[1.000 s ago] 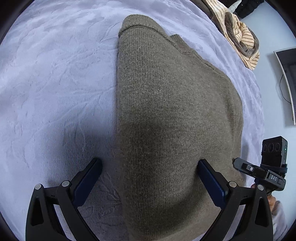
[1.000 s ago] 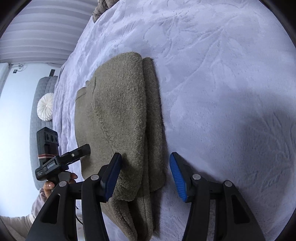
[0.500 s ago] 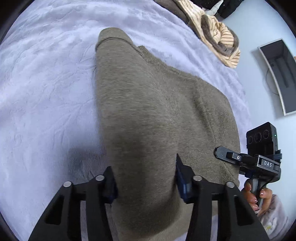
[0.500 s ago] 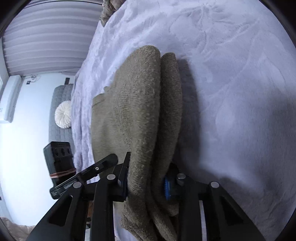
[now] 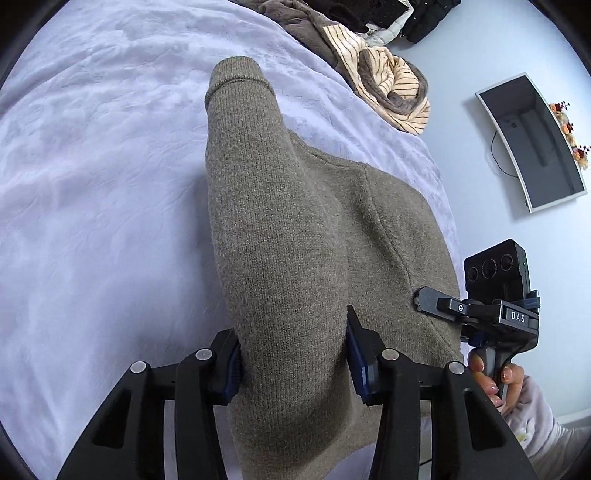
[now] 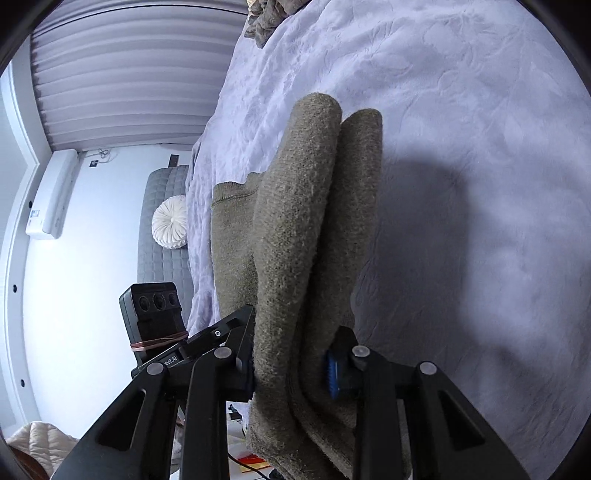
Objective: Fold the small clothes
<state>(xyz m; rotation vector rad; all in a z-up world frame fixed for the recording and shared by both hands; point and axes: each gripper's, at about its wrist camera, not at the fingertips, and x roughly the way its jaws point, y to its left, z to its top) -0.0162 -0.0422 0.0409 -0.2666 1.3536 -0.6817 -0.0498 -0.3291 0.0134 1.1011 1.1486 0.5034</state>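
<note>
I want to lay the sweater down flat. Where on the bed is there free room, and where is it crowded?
Free: the lavender bedspread left of the olive sweater, and the wide stretch on its right in the right wrist view. Crowded: the far corner, with the striped garment and dark clothes.

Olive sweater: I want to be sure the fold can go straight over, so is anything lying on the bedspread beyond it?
Nothing visible. Both the left gripper and right gripper clamp the sweater; bedspread beyond shows only wrinkles.
</note>
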